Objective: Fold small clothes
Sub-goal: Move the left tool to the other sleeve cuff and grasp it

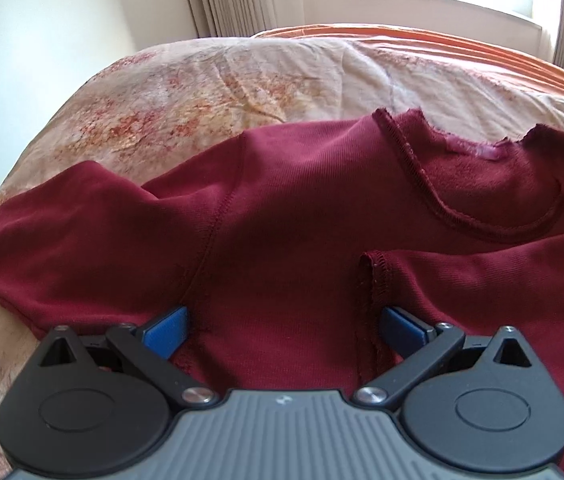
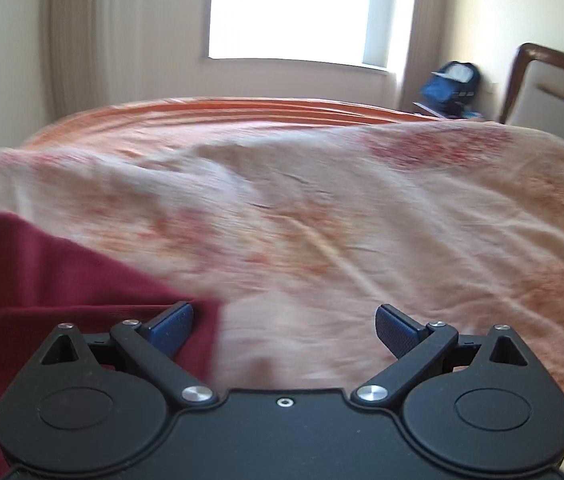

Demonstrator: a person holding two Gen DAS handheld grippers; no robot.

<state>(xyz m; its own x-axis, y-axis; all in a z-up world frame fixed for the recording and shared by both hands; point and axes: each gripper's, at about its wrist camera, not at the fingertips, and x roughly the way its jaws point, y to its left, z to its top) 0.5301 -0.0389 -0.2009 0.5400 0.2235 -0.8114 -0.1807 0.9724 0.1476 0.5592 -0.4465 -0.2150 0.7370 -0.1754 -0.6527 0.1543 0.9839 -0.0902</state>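
A dark red top point(image 1: 301, 200) lies spread across the frame's middle on the bed point(image 1: 210, 80), one sleeve point(image 1: 481, 276) folded inward; left tongs point(image 1: 282, 332) spread above it, right tongs point(image 2: 283, 332) spread, empty; pinch the outer sleeve's cuff, fold across smoothly.

Both the left gripper point(image 1: 282, 330) and the right gripper point(image 2: 283, 328) pointed downward, each with its 2 blue-padded fingers spread wide.
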